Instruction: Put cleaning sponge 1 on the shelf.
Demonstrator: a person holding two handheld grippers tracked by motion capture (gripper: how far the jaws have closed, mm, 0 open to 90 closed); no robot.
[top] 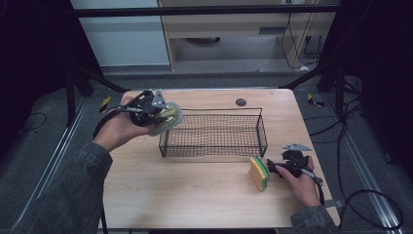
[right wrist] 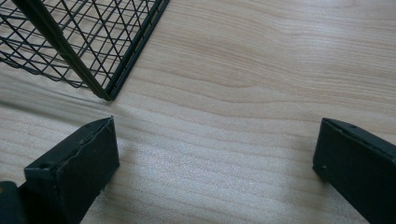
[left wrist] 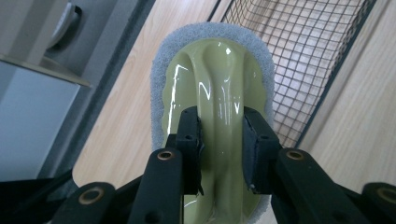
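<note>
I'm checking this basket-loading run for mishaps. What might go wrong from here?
The left gripper pinches only the scrubber's glossy raised handle, so it might slip or twist. The scrubber hangs beside the wire basket's rim and could catch on it. The open right gripper could nudge the sponge.

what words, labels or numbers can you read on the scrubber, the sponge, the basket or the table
None: no text, label, brand or number can be read on the scrubber, the sponge, the wire basket or the table.
</note>
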